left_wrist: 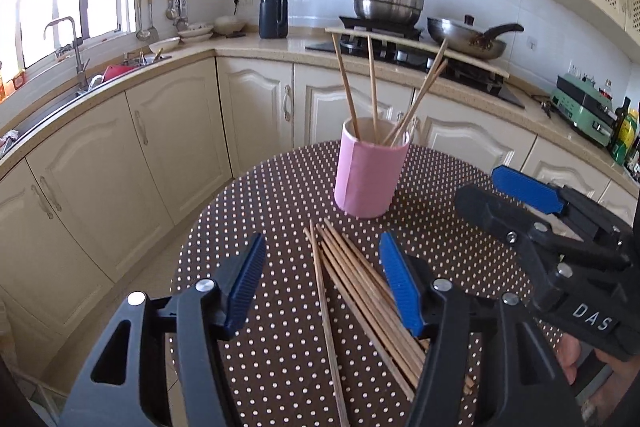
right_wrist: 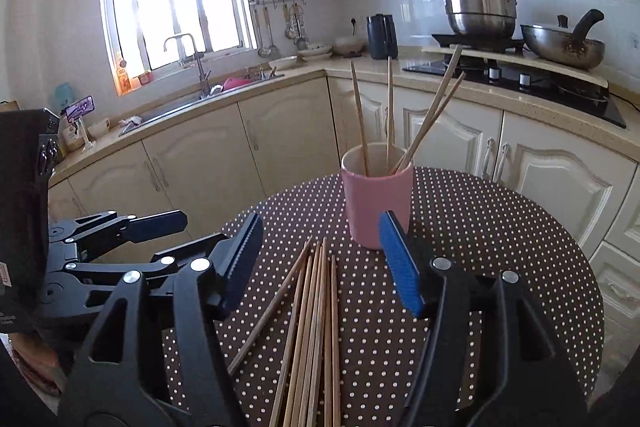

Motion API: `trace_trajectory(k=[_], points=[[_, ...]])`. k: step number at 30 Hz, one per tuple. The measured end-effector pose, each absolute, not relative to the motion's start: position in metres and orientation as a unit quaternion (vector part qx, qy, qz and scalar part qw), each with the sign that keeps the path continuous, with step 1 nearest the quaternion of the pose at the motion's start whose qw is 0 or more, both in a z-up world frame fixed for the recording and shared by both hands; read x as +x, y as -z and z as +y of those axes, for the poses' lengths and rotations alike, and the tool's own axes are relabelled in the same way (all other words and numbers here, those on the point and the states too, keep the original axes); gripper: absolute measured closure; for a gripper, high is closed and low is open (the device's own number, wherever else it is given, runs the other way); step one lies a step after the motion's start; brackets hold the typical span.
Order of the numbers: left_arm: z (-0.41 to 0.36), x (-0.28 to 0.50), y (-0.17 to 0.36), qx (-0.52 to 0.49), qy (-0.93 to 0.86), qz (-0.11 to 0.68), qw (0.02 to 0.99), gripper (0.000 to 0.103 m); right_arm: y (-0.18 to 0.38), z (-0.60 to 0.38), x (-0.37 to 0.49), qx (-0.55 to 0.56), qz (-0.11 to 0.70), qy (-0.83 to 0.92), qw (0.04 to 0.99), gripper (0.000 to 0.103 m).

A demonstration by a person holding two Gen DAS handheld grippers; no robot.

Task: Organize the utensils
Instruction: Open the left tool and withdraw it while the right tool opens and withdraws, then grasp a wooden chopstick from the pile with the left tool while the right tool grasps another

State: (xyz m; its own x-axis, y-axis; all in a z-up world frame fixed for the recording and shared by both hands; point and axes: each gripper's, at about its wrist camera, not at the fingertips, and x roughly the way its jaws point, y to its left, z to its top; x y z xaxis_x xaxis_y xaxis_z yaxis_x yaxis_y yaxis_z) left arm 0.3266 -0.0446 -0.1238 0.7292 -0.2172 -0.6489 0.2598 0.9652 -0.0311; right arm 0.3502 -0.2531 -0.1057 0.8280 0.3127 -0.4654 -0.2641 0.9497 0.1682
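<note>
Polka-dot tablecloth (left_wrist: pixel 248 219) fills my view; both my tongs, the left gripper (left_wrist: pixel 322 281) and right gripper (right_wrist: pixel 320 263), stand spread and empty over the loose chopsticks (right_wrist: pixel 316 327) lying just before the pink cup (left_wrist: pixel 370 175). Four already stand inside it. Next I must pinch one stick cleanly; the crowded bundle and neighbouring gripper hinder.
</note>
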Motion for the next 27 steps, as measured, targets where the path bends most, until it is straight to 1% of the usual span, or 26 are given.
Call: trace_trajectory(k=[7, 11, 12, 14, 16, 17, 19, 21, 22, 23, 27], points=[[-0.043, 0.352, 0.178, 0.034, 0.134, 0.466, 0.874, 0.044, 0.148, -0.248, 0.368, 0.035, 0.373, -0.147, 0.915, 0.042], [-0.049, 0.358, 0.197, 0.047, 0.125, 0.493, 0.860, 0.046, 0.169, -0.246, 0.377, 0.025, 0.426, -0.146, 0.893, 0.043], [-0.050, 0.360, 0.202, 0.049, 0.125, 0.501, 0.855, 0.056, 0.173, -0.246, 0.379, 0.024, 0.435, -0.147, 0.888, 0.043], [-0.053, 0.365, 0.210, 0.053, 0.126, 0.519, 0.844, 0.067, 0.179, -0.246, 0.384, 0.022, 0.455, -0.150, 0.877, 0.043], [-0.054, 0.367, 0.215, 0.054, 0.126, 0.525, 0.840, 0.070, 0.181, -0.244, 0.387, 0.014, 0.465, -0.149, 0.873, 0.044], [-0.055, 0.368, 0.217, 0.054, 0.127, 0.527, 0.839, 0.072, 0.183, -0.242, 0.388, 0.007, 0.473, -0.150, 0.868, 0.047], [-0.055, 0.370, 0.222, 0.052, 0.126, 0.534, 0.835, 0.080, 0.186, -0.240, 0.392, 0.001, 0.486, -0.153, 0.861, 0.051], [-0.058, 0.374, 0.224, 0.046, 0.127, 0.541, 0.830, 0.090, 0.188, -0.239, 0.398, -0.003, 0.498, -0.153, 0.853, 0.059], [-0.059, 0.376, 0.226, 0.045, 0.131, 0.544, 0.828, 0.091, 0.190, -0.239, 0.401, -0.006, 0.506, -0.153, 0.849, 0.066], [-0.060, 0.376, 0.226, 0.047, 0.131, 0.542, 0.829, 0.091, 0.192, -0.238, 0.405, -0.008, 0.516, -0.156, 0.842, 0.069], [-0.061, 0.379, 0.228, 0.043, 0.131, 0.543, 0.828, 0.095, 0.201, -0.232, 0.413, -0.024, 0.541, -0.163, 0.825, 0.071]])
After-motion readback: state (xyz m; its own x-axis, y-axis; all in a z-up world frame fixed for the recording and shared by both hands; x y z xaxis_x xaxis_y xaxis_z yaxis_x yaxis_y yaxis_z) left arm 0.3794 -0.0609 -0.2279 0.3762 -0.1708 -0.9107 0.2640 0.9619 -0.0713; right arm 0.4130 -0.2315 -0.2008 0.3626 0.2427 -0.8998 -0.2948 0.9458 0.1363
